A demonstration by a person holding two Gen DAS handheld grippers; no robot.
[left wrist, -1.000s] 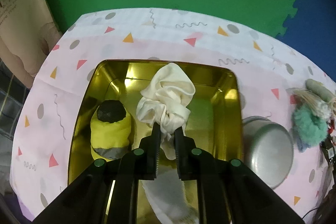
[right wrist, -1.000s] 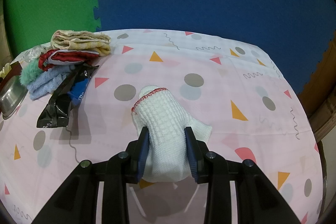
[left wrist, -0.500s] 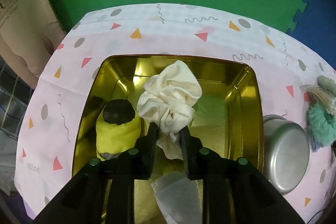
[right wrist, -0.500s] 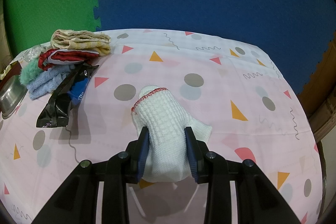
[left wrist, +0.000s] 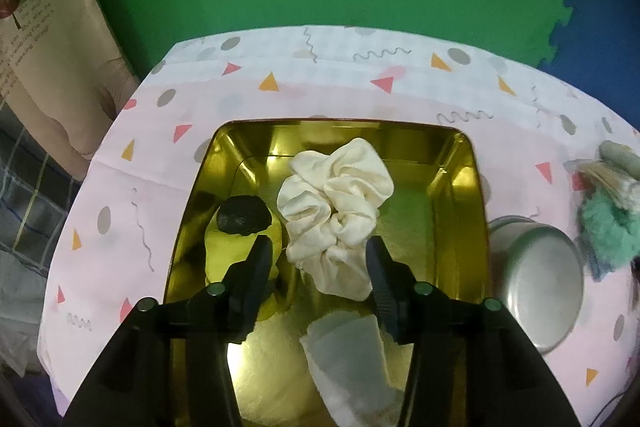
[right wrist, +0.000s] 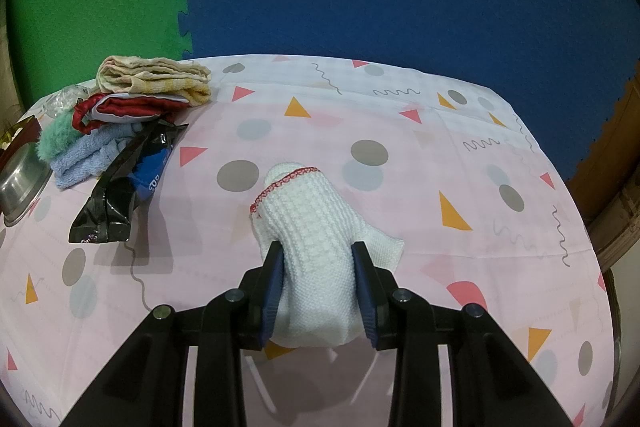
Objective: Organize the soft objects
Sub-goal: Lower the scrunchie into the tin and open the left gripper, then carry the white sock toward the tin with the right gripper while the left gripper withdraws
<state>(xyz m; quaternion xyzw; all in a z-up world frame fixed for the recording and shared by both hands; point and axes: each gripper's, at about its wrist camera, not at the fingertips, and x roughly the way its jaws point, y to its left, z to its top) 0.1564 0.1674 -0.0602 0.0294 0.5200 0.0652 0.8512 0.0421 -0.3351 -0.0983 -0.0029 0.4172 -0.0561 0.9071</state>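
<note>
A cream satin scrunchie [left wrist: 336, 203] lies inside the gold tin [left wrist: 460, 163], beside a yellow soft item with a black top [left wrist: 236, 243]. My left gripper [left wrist: 318, 255] hovers over the tin with its jaws opening; the scrunchie's near end sits between them, and the pads stand clear of it. A white cloth [left wrist: 348, 359] lies under the gripper at the tin's near end. In the right wrist view my right gripper [right wrist: 318, 259] is shut on a white knitted piece with a red-stitched edge [right wrist: 308, 211], which rests on the patterned tablecloth.
A steel bowl [left wrist: 540, 279] stands right of the tin, with a teal fluffy item [left wrist: 608, 231] behind it. In the right wrist view a pile of folded cloths [right wrist: 152, 83], a light blue towel [right wrist: 84, 159] and a black-and-blue packet [right wrist: 128, 179] lie at the left.
The left jaws have spread apart and let go of the cream scrunchie, which now lies in the tin. The right gripper and its knitted piece have not moved.
</note>
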